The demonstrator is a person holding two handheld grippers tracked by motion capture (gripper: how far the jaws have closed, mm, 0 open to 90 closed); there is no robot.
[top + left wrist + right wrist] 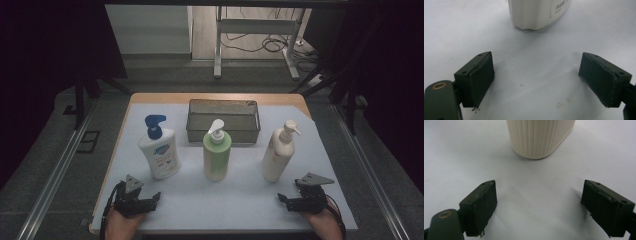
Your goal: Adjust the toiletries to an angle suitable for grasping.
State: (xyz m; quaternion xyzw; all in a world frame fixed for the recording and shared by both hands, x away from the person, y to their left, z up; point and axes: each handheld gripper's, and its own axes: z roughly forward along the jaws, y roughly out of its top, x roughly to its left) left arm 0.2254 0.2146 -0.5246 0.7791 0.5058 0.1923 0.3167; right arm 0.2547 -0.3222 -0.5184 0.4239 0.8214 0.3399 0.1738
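Note:
Three pump bottles stand in a row on the white table top (240, 200): a white one with a blue pump (159, 149) at left, a green one with a white pump (217, 152) in the middle, a cream one (279, 153) at right. My left gripper (148, 200) rests near the front left edge, open and holding nothing; the white bottle's base (537, 13) stands just ahead of it. My right gripper (287, 200) lies near the front right, open too, with the cream ribbed bottle's base (540, 137) ahead of its jaws.
A grey wire-mesh basket (223, 120) sits at the back of the table behind the bottles. The table's wooden edge (215, 97) shows at the far side. A desk frame and cables (270, 42) stand on the floor beyond.

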